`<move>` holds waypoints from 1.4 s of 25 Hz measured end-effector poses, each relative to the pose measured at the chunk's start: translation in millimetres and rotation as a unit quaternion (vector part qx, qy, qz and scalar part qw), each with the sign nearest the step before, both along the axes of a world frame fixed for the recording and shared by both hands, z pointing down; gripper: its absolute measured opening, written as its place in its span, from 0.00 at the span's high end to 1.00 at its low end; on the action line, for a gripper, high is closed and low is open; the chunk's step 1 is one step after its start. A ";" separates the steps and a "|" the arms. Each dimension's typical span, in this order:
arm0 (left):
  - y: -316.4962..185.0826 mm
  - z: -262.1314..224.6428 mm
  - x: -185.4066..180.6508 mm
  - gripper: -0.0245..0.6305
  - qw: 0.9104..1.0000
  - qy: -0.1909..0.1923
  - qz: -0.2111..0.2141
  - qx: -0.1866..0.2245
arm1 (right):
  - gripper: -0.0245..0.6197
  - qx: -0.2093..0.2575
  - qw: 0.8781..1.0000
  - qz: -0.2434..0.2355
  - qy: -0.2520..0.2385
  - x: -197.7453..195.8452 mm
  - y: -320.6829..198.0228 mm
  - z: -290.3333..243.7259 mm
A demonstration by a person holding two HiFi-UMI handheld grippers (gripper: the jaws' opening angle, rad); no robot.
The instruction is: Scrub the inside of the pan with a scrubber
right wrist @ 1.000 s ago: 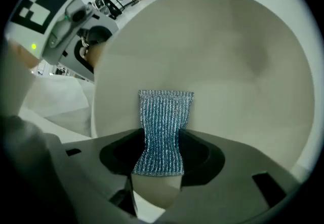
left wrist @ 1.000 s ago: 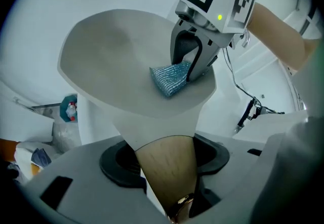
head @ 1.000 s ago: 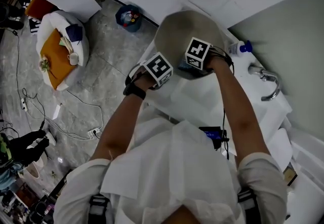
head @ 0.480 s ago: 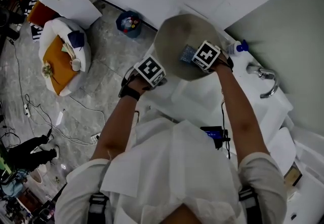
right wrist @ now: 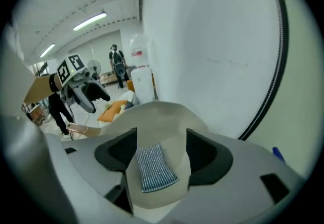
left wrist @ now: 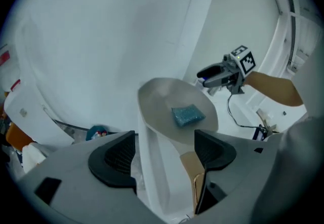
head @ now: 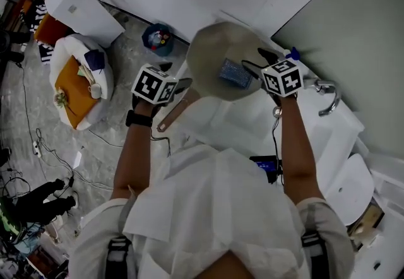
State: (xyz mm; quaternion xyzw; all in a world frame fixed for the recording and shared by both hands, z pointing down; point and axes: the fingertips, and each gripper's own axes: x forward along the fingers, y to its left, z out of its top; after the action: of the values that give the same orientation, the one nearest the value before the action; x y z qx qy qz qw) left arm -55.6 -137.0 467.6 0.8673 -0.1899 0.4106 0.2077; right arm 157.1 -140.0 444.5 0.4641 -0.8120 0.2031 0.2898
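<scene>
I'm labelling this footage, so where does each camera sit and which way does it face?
Head view: on the person's head, looking steeply down at the pan holding the scrubber; shows both forearms, left tool, right tool.
Left gripper view: on the left tool, facing the pan; its jaws, just opened, frame the pan handle ungripped; right tool opposite.
Right gripper view: on the right tool, facing the pan; its just-opened jaws frame the scrubber, untouched; left tool opposite.
Shared: both gripper views show pan, scrubber, the other tool.

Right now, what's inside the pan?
Only the blue scrubber, lying loose on the pan's grey floor. Nothing else shows inside. The patch under the scrubber is covered, so it can't be checked.
</scene>
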 end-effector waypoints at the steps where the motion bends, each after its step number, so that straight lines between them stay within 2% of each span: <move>1: -8.8 -12.8 -0.4 0.39 1.000 0.015 -0.011 0.020 | 0.52 0.023 0.999 0.016 -0.019 3.3 2.5 -12.6; 3: -25.6 -40.7 0.6 0.39 0.996 0.055 -0.035 0.063 | 0.52 0.071 0.995 0.047 -0.053 9.9 9.3 -37.7; 5: -39.8 -70.8 3.1 0.41 0.986 0.116 -0.063 0.101 | 0.52 0.117 0.988 0.071 -0.075 16.6 18.1 -60.1; 7: -52.8 -102.7 2.9 0.54 0.966 0.193 -0.101 0.137 | 0.53 0.156 0.980 0.085 -0.085 22.4 27.6 -78.9; 9: -64.0 -130.4 -2.5 0.67 0.941 0.252 -0.137 0.181 | 0.62 0.194 0.971 0.101 -0.091 29.5 36.5 -97.1; 12: -69.5 -157.2 -10.8 0.81 0.911 0.284 -0.163 0.252 | 0.72 0.252 0.953 0.132 -0.105 41.6 50.2 -123.0; 15: -62.4 -173.9 -10.8 0.91 0.891 0.299 -0.163 0.300 | 0.81 0.292 0.939 0.152 -0.096 51.2 64.1 -140.1; 17: -56.0 -179.7 -7.6 0.93 0.887 0.297 -0.148 0.320 | 0.91 0.313 0.932 0.164 -0.087 57.0 72.8 -148.4; 20: -48.9 -186.9 -8.7 0.94 0.883 0.290 -0.132 0.346 | 0.94 0.331 0.923 0.176 -0.083 62.3 83.6 -158.1; 26: -45.8 -201.8 -17.8 0.93 0.866 0.309 -0.141 0.367 | 0.95 0.349 0.918 0.180 -0.054 64.3 93.4 -167.9; 35: -41.5 -203.4 -15.5 0.93 0.868 0.306 -0.130 0.368 | 0.95 0.351 0.918 0.179 -0.040 63.7 94.5 -174.3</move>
State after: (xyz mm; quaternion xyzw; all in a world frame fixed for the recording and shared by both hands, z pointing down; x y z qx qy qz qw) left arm -71.0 -178.5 264.2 0.9306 -0.3651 -0.0058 -0.0268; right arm 220.8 -45.5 270.2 0.6650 -0.7455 -0.0275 0.0342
